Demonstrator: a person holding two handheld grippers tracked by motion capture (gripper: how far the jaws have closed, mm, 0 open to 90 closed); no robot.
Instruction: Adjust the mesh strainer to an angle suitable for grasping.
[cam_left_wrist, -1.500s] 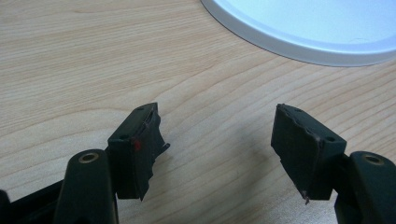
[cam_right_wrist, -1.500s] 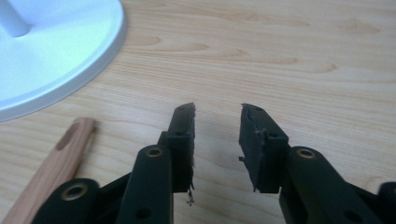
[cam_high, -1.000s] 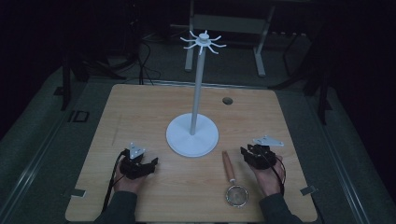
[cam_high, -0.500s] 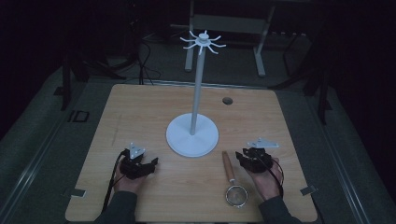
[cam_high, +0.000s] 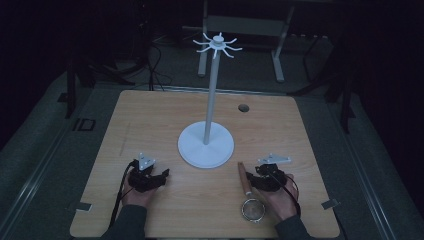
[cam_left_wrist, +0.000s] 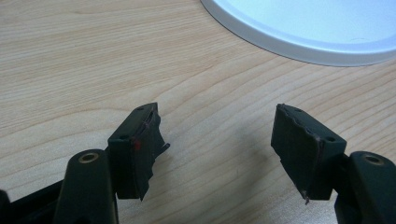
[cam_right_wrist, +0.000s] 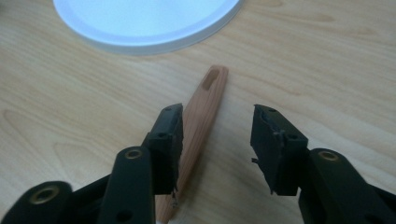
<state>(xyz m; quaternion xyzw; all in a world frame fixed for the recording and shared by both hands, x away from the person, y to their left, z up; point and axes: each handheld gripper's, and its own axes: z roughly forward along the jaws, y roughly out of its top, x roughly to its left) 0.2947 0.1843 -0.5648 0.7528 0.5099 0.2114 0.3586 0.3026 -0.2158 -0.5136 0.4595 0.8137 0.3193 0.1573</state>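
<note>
- Strainer lies flat on the wooden counter, near the front edge on the right side, its wooden handle pointing away from the person toward the white stand.
- Its round mesh bowl sits at the near end, just beside the person's right hand.
- Right gripper hovers low over the handle, jaws spread open with nothing between them.
- In the right gripper view, the handle runs under and beside one jaw while the other jaw stands over bare wood; whether the jaw touches the handle, I cannot tell.
- A slot shows near the far tip of the handle, just short of the stand's base.
- Left gripper sits on the other side of the counter, jaws wide open too, over bare wood.
- In the high view the left gripper rests in the left hand, well apart from the strainer.
- The white stand rises between the two grippers, farther back, with a ring of hooks at its top.
- A small dark hole shows in the counter behind the stand.
</note>
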